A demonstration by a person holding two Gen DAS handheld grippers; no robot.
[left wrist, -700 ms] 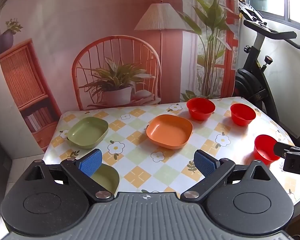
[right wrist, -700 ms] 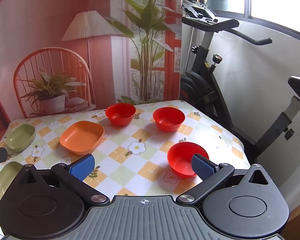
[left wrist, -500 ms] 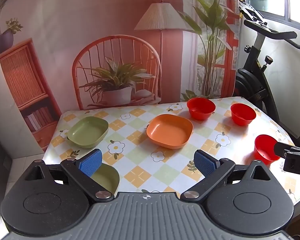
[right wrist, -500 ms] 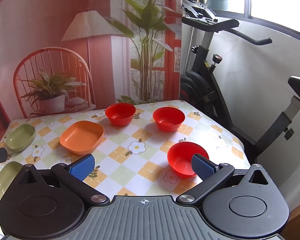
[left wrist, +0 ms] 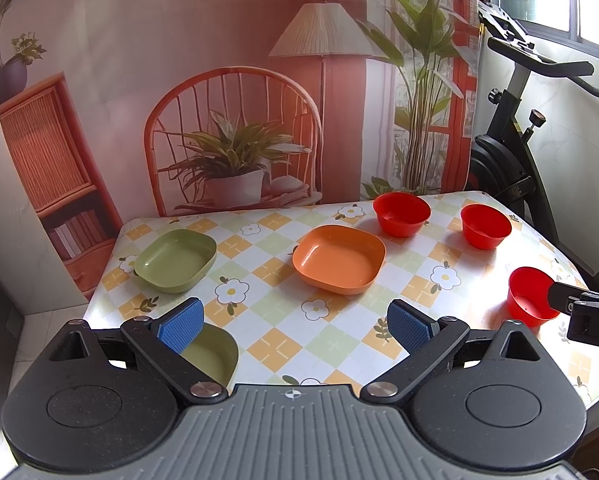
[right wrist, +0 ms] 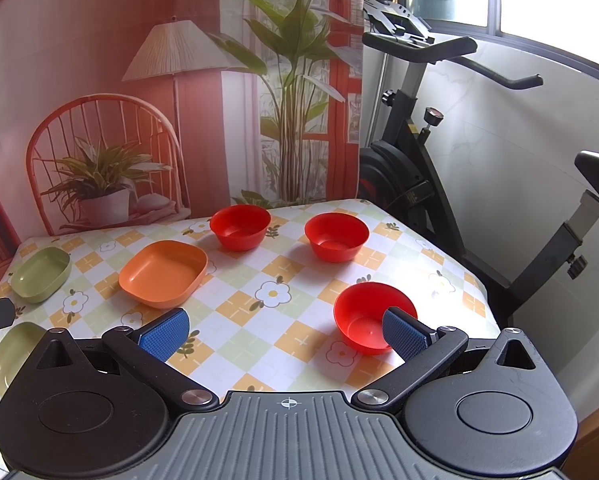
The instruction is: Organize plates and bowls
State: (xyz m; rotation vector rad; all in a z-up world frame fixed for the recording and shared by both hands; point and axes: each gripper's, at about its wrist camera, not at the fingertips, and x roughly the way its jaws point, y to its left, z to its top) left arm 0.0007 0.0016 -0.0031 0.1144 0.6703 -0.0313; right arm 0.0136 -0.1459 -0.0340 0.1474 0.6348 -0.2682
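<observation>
Both grippers hang released, gripping nothing: the left gripper (left wrist: 293, 322) low in its frame, the right gripper (right wrist: 285, 332) with 1 pad beside the nearest red bowl (right wrist: 373, 316). A careless close could tip that bowl off the table edge. 3 red bowls, 1 orange plate (right wrist: 163, 272) and 2 green plates (left wrist: 175, 260) sit apart on a glossy checked tablecloth (right wrist: 275, 264); an exercise bike (right wrist: 419, 184) stands right, a printed backdrop behind.
</observation>
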